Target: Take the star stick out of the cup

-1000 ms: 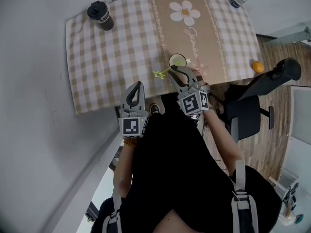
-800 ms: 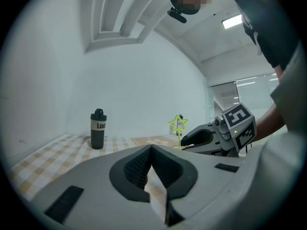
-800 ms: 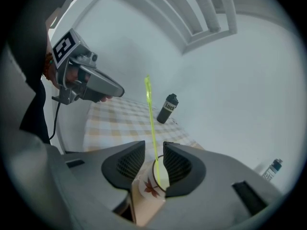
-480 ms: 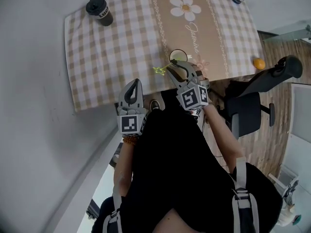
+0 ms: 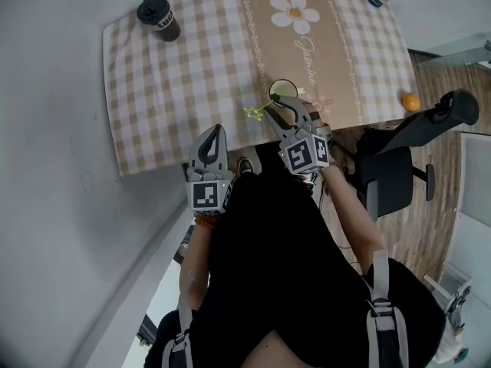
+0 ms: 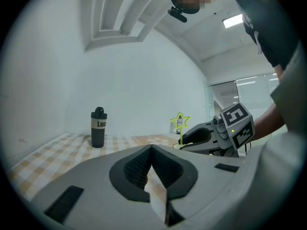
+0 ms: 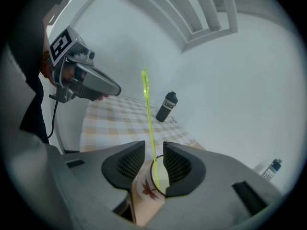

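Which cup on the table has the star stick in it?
The pale cup at the near edge; the stick stands in it. The dark lidded cup at the far corner has none.

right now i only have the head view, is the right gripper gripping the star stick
Observer: No. In the right gripper view, the right gripper has just been opening its jaws. The star stick stands between them, with neither pad touching it.
Operator: is it in the cup
Observer: Yes, its lower end goes into the cup just below the jaws.
Operator: and the left gripper
Observer: The left gripper is shut and empty in its own view.
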A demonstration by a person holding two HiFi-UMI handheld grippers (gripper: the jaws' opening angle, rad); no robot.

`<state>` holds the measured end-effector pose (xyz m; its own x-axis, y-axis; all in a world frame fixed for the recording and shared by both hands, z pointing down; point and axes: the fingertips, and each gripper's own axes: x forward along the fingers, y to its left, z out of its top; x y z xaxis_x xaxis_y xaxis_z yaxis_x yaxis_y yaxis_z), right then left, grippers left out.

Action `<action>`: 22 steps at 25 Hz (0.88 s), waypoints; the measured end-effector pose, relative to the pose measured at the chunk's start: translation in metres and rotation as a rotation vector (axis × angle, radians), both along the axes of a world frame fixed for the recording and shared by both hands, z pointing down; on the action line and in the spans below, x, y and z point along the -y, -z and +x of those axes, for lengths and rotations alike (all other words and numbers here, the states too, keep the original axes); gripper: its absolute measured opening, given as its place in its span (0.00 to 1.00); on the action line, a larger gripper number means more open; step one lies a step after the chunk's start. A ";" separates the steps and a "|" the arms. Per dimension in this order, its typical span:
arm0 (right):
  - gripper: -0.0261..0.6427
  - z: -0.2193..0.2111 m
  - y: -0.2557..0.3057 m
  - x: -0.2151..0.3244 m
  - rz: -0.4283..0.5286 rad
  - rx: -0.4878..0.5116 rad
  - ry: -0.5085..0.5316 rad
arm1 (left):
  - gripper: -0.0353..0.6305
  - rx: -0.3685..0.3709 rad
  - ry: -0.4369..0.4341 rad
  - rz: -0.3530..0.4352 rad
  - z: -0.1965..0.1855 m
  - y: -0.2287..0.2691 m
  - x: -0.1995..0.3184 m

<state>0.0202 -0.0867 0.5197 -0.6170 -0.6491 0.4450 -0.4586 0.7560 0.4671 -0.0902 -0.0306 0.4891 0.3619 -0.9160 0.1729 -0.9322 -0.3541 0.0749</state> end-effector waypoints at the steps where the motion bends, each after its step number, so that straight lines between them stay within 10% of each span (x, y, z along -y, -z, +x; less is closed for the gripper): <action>1: 0.22 0.000 -0.001 0.000 -0.001 -0.002 0.000 | 0.04 -0.002 0.001 0.001 0.000 0.000 0.000; 22: 0.18 -0.005 -0.003 0.000 0.015 -0.025 0.012 | 0.04 0.007 0.008 -0.003 0.000 -0.003 -0.001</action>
<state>0.0156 -0.0863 0.5224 -0.6137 -0.6485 0.4504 -0.4373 0.7541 0.4900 -0.0907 -0.0297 0.4921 0.3536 -0.9183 0.1779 -0.9354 -0.3467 0.0694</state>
